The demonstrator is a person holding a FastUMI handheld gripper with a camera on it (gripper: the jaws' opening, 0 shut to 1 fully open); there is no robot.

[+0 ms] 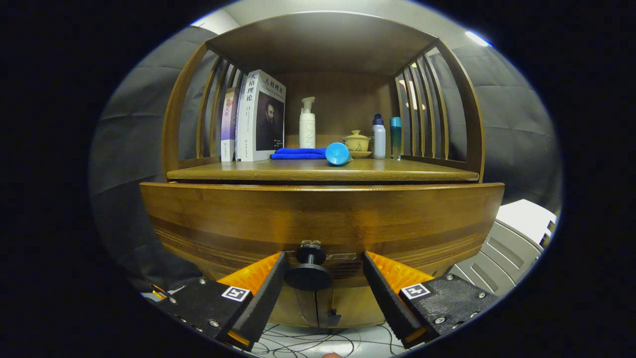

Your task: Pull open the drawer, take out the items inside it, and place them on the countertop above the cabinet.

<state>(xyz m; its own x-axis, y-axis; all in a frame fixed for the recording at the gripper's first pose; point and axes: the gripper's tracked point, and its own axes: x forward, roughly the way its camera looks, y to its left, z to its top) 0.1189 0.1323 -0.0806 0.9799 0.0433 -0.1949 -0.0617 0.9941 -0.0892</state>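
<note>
Wooden cabinet fills the scene, its countertop carrying upright books, a pump bottle, a folded blue cloth, a blue cup on its side, a lidded teacup and two small bottles. Below, the drawer front looks shut. The gripper sits spread wide, fingers flanking the drawer knob, not touching it.
</note>
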